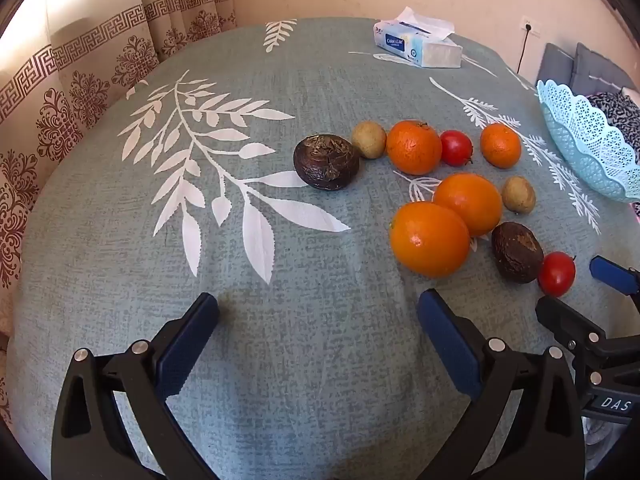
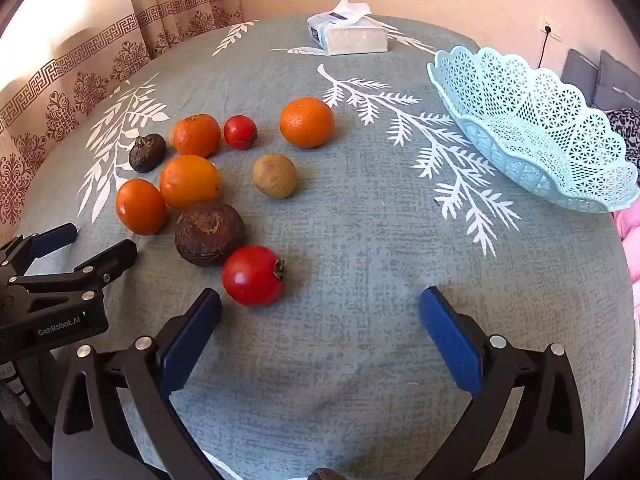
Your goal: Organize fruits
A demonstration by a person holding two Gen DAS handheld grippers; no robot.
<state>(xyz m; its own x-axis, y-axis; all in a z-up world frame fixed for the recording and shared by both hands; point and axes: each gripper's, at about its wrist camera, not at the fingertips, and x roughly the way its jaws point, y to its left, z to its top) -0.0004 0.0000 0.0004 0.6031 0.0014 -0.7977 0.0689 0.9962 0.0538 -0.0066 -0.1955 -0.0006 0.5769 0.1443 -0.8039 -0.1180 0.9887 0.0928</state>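
Teal leaf-print counter [image 2: 360, 264] fills both views, patterned curtain [image 1: 72, 80] along the upper left. Pale blue lace basket [image 2: 536, 132] sits at the upper right of the right wrist view, nothing in it, well apart from the fruit. Tissue box [image 1: 416, 46] at top centre of the left view, its label reading "Color Life".

Left tongs [image 1: 318, 320] at bottom centre of the left view, blue pads wide apart, gripping nothing; seen from the right camera they carry a "GenRobot.AI" plate. Right tongs [image 2: 320, 316] at bottom centre of their own view, also spread wide and holding nothing; the left view shows "DAS" on their body.

Fruit is all loose on the counter, clustered centre-left in the right view. Four oranges: near pair touching [image 2: 190, 182] [image 2: 141, 207], one further back [image 2: 197, 135], one apart [image 2: 306, 122]. Two dark brown fruits [image 2: 210, 234] [image 2: 147, 153]. A tan fruit [image 2: 275, 175] by itself mid-frame. Near tomato [image 2: 253, 275] lies just beyond the right tongs' left pad, touching the bigger brown fruit; a smaller tomato [image 2: 240, 132] is beside the back orange.
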